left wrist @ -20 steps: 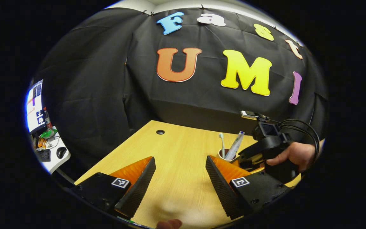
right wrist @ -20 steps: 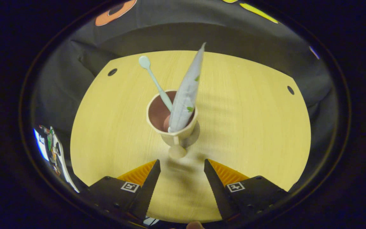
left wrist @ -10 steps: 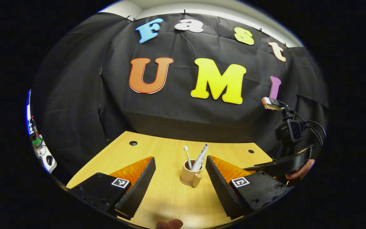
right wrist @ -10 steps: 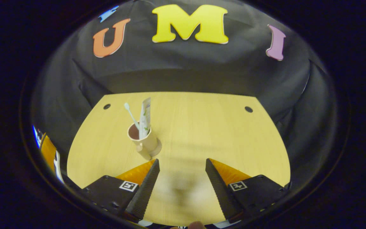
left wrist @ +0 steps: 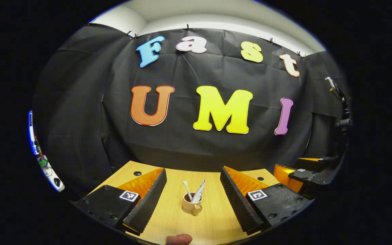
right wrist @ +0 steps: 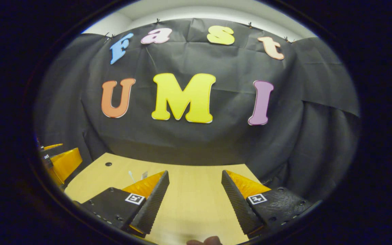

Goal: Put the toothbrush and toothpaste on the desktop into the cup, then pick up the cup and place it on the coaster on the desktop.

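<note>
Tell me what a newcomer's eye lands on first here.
The beige cup stands alone on the wooden desktop, seen between the left gripper's open jaws. A toothbrush and a toothpaste tube lean out of it. The right gripper hangs open over bare desktop.

Both views low, wallward (shared desk (left wrist: 213,224))

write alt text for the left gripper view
A cup holding a toothbrush and toothpaste stands on a wooden desk, seen between the open left gripper. The right gripper shows at the right edge.
</note>
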The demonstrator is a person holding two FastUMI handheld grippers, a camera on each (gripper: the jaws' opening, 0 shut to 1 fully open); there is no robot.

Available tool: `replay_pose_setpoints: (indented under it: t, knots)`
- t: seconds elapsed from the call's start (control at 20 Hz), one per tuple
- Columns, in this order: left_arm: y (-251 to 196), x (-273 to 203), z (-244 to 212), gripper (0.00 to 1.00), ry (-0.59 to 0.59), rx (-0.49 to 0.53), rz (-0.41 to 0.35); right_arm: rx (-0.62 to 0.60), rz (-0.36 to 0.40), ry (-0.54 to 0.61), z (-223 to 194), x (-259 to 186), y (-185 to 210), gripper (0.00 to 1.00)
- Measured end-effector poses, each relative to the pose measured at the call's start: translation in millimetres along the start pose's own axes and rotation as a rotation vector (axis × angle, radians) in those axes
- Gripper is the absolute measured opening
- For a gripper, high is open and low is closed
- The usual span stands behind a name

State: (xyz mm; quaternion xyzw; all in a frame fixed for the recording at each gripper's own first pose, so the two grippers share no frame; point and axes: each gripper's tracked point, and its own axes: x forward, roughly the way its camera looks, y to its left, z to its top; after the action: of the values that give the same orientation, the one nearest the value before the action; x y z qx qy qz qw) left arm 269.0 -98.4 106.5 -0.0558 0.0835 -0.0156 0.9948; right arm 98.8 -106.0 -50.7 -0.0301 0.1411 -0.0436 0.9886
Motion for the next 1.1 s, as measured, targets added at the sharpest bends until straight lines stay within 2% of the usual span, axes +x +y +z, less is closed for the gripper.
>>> replay_pose_setpoints:
  t: [0.35,0.45,0.55,1.1]
  knots:
    - [-14,-12,23,1.00,-0.059,0.029,0.016,0.033,0.004,-0.143,27,-24,-8,0.93]
    - [-16,-14,25,1.00,-0.074,0.041,0.021,0.034,0.008,-0.148,29,-26,-12,0.94]
    - [-13,-14,27,0.99,-0.075,0.069,0.058,0.036,0.018,-0.155,31,-26,-10,0.94]
    - [-22,-15,31,0.99,-0.110,0.052,0.040,0.064,0.048,-0.197,39,-25,-7,0.94]
